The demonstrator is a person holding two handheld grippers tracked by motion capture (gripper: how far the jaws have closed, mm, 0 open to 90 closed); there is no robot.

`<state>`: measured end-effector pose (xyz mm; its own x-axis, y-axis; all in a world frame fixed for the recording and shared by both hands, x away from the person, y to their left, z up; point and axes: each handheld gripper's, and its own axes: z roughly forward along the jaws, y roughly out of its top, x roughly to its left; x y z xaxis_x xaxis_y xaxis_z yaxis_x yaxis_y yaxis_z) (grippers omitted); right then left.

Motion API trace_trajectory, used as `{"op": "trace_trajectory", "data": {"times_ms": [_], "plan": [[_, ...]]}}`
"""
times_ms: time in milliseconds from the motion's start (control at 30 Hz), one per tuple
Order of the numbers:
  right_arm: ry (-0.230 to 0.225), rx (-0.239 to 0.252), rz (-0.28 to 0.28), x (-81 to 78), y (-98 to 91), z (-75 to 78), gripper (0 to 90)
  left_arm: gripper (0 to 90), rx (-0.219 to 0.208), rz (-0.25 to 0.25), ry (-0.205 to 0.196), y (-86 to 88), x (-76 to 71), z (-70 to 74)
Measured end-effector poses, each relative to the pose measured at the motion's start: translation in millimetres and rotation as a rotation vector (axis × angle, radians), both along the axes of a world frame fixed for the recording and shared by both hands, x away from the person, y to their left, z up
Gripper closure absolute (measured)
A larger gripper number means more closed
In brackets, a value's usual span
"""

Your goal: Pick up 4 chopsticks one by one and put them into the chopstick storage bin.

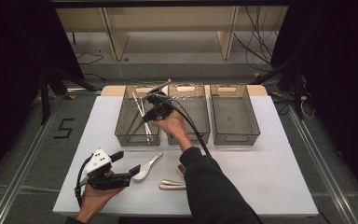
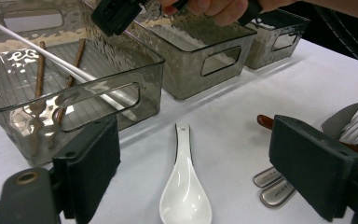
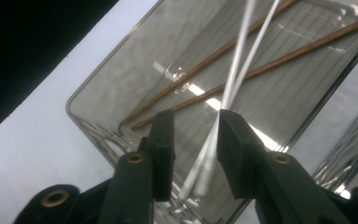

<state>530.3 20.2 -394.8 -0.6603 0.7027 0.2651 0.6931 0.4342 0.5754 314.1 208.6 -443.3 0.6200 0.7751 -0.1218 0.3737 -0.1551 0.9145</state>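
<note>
Three smoky clear bins stand in a row at the back of the white table. The left bin holds two brown chopsticks and two white chopsticks. My right gripper hangs over this bin's near end with its jaws apart. The white chopsticks' thick ends lie between the jaws, close to the right one, and the pads do not press on them. My left gripper is open low at the front left, with a white ceramic spoon ahead of its jaws.
The middle bin and right bin look empty. Metal cutlery handles lie near the front, partly under the right forearm. A knife and fork lie beside them.
</note>
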Motion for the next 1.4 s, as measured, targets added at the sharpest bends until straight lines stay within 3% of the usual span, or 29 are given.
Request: {"op": "trace_trajectory", "data": {"times_ms": [333, 600, 867, 1400], "plan": [[-0.049, 0.015, 0.05, -17.8, -23.0, 21.8, 48.9, 15.9, 0.002, 0.001, 0.005, -0.2, 0.4, -0.6], [-0.081, 0.002, 0.103, -49.5, -57.2, 31.3, 37.9, 15.9, 0.001, 0.004, 0.008, -0.9, 0.3, -0.9], [-0.079, -0.005, 0.117, -78.7, -89.9, 27.6, 34.8, 15.9, 0.004, 0.006, 0.009, -1.3, 0.6, -1.4], [-0.052, 0.005, 0.089, -118.2, -127.7, 1.1, 31.4, 15.9, -0.001, 0.008, 0.009, -1.3, 0.5, -1.2]]}}
